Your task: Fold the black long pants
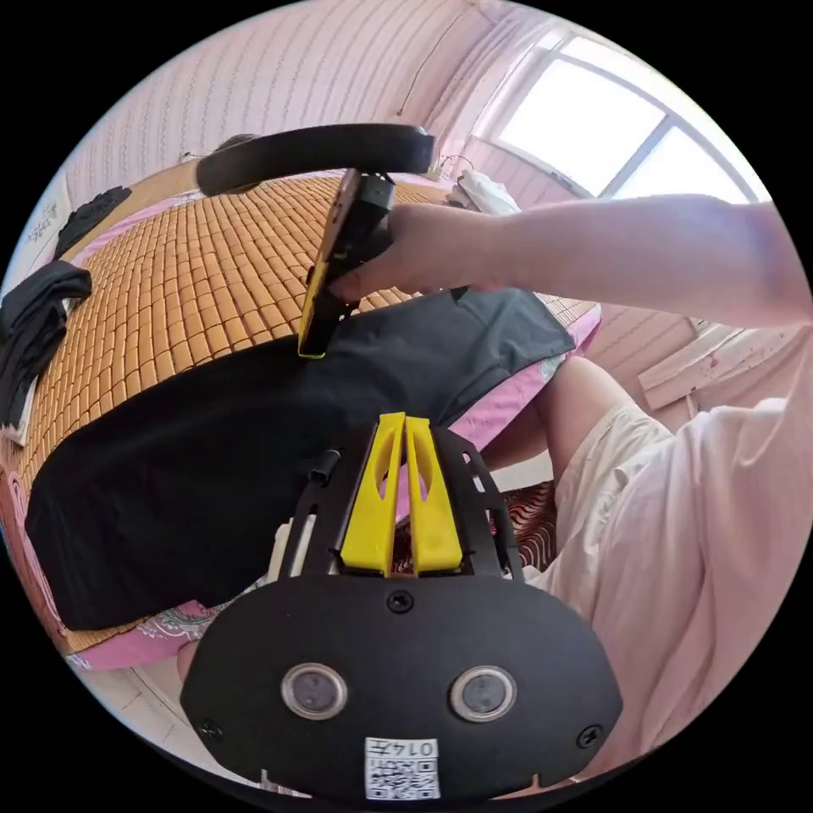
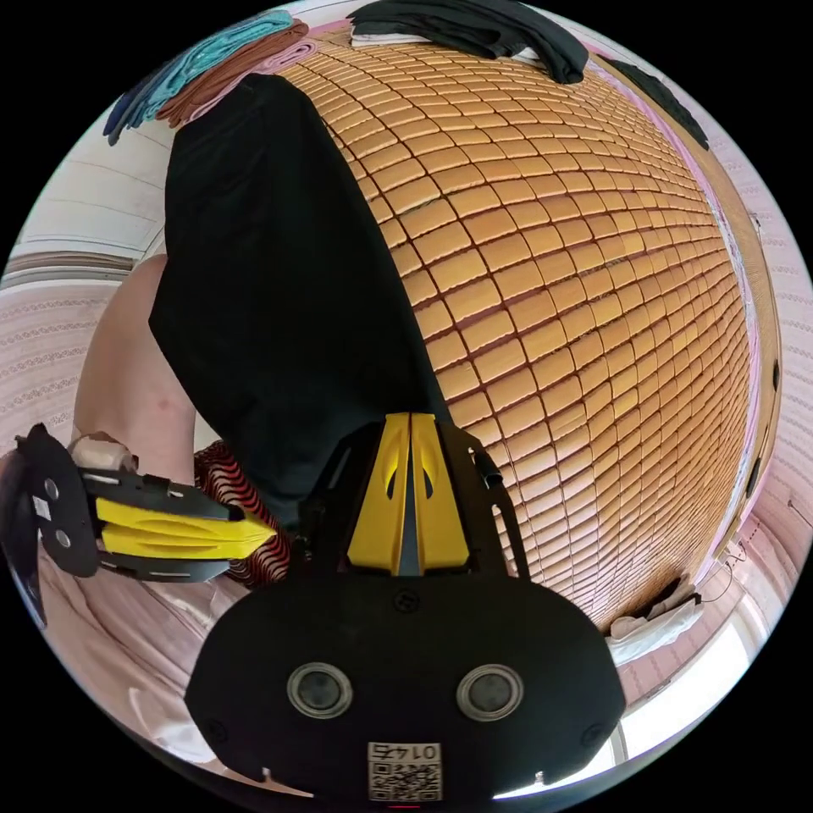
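The black long pants (image 1: 212, 457) lie spread along the near edge of the bed's bamboo mat (image 1: 195, 279). My left gripper (image 1: 404, 418) has its yellow jaws pressed together at the pants' near edge, where the cloth overhangs the bed. A hand holds my right gripper (image 1: 310, 345), which points down onto the far edge of the pants. In the right gripper view the right gripper (image 2: 411, 417) is shut where the pants (image 2: 279, 296) meet the mat (image 2: 576, 322). The left gripper (image 2: 269, 530) shows there too, jaws together at the pants' lower edge.
Dark clothes (image 1: 34, 313) are heaped at the mat's far side, and folded coloured garments (image 2: 212, 55) are stacked by the pants' end. A white cloth (image 2: 656, 622) lies near the window (image 1: 610, 127). The person's leg (image 1: 584, 406) and light shorts stand against the bed's pink edge.
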